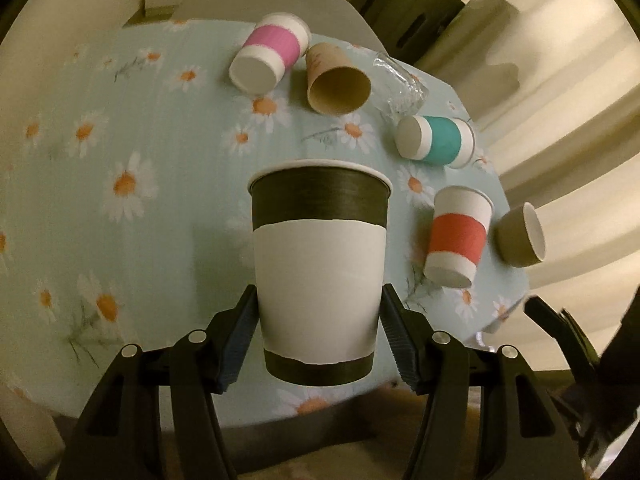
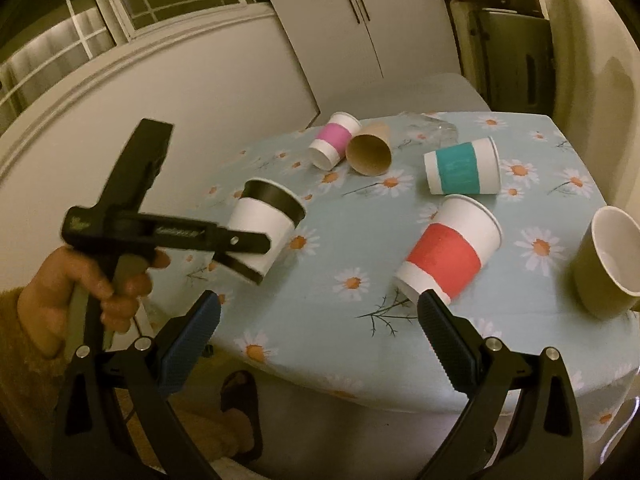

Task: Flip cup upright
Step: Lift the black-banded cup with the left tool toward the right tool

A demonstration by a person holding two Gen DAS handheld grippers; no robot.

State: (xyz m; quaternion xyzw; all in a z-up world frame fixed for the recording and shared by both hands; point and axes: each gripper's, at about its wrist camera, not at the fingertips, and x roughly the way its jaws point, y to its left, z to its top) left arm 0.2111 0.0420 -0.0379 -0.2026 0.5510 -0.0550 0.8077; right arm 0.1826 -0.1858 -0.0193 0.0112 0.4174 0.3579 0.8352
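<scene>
- Desk (image 1: pixel 168 128) under a pale blue daisy cloth, carrying every other cup; landmark for all that follows.
- Black-banded paper cup (image 1: pixel 320 272), largest thing in the left wrist view: held above the desk's near left edge, off the cloth, mouth up and leaning away in the right wrist view (image 2: pixel 266 236).
- Left claw (image 1: pixel 318 344): clamped on the black-banded paper cup, ribbed pads pressing its white wall low down, just above the dark base band.
- Right claw (image 2: pixel 320 344): spread wide with nothing between the pads, hanging over the desk's near edge just short of the red-banded paper cup (image 2: pixel 446 256).
- Olive mug (image 2: pixel 604 264): on its side at the desk's right edge, white inside showing.
- Red-banded paper cup: lying on its side toward the desk's near right, mouth away from the claw.
- Teal-banded paper cup (image 2: pixel 460 166): lying mid-desk on the right.
- Brown paper cup (image 2: pixel 368 150) and pink-banded paper cup (image 2: pixel 334 140): lying touching at the desk's far side, a clear glass (image 1: pixel 400 84) tipped over just beside them.
- Judged step: setting the gripped cup down upright. Best done by finishing the roll until the base is level with the desk, lowering onto bare cloth at the near left, well apart from the lying cups, then easing the squeeze only once the base sits flat; thin paper walls likely to dent under a hard grip.
</scene>
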